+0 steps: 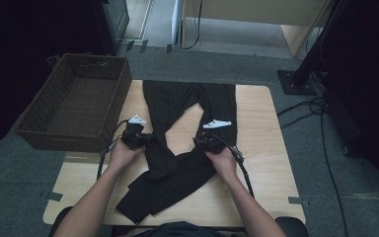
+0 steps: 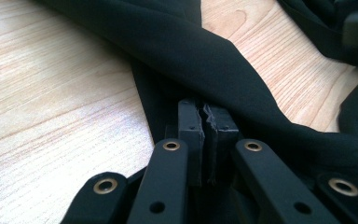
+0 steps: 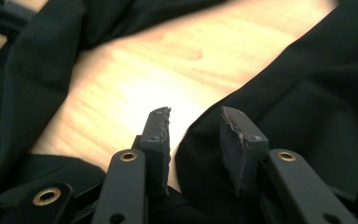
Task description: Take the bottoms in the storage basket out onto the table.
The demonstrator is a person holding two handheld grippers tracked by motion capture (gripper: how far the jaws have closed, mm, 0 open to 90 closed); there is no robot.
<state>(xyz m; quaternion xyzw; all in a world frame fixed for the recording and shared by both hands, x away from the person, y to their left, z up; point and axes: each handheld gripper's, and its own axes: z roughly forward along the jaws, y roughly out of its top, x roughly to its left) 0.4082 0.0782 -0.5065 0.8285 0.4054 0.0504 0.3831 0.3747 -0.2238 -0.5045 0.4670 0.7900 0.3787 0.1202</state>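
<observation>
High view | left gripper fingers clamp trousers | right gripper fingers parted, empty | regrip edge squarely before folding.

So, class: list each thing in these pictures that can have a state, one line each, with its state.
Black trousers: lying on the table, legs spread apart, waist end bunched and partly folded.
Wicker basket: upright and empty.
Left gripper: jaws shut at the trouser edge.
Right gripper: jaws open, with fabric beneath them and unpinched.
Table: partly covered by the trousers.
</observation>
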